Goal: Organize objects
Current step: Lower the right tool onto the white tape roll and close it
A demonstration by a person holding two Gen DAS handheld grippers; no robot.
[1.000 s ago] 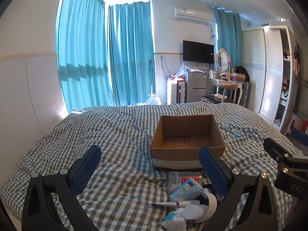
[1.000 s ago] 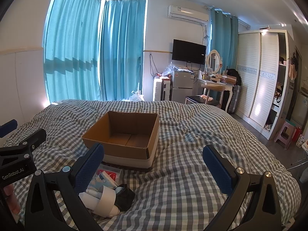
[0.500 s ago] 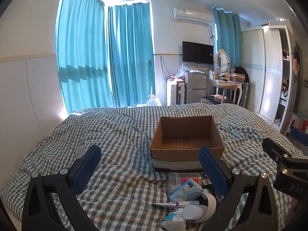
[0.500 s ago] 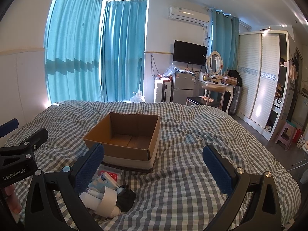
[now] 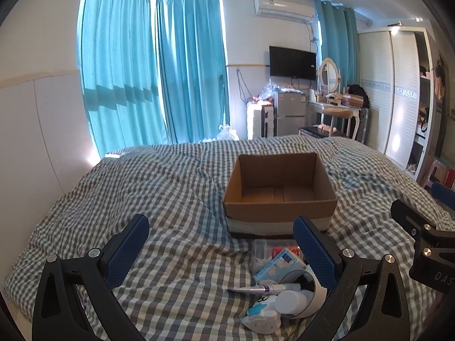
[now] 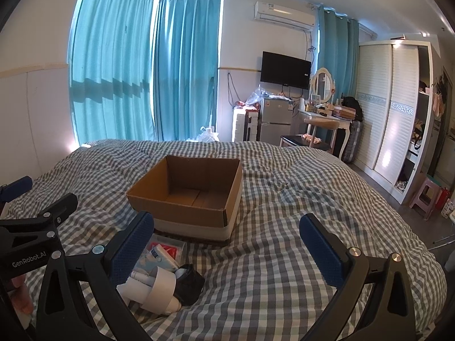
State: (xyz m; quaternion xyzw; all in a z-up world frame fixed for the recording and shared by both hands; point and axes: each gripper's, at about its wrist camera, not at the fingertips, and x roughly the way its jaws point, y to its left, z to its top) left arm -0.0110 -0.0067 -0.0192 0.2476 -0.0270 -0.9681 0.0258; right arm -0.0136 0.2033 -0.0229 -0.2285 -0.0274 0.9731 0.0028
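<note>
On the bed with its grey-and-white checked quilt (image 5: 176, 199) sits an open brown cardboard box (image 5: 280, 196), upright, with nothing visible inside. Just in front of the box, on the side nearer the cameras, lies a small heap of toiletries and sundries — a clear plastic case with red contents (image 5: 273, 251), a pale blue printed packet (image 5: 280, 265) leaning across it, a slim white tube with a purple band (image 5: 264, 288), a white roll of tape (image 5: 312, 292), a white bottle (image 5: 290, 299) resting inside the roll, and a small white-and-blue figure-shaped container (image 5: 260, 319) at the near edge. From the right wrist view a black cylindrical item (image 6: 189, 284) shows pressed against the same roll.

Left gripper (image 5: 221, 251) hangs above the quilt with its blue-padded fingers spread wide, holding nothing; the heap lies near its right-hand finger. Right gripper (image 6: 227, 250) is likewise wide apart and empty — the heap sits just beside its left-hand finger, the box beyond it.

Teal curtains (image 6: 142, 71) cover the window behind the bed.
</note>
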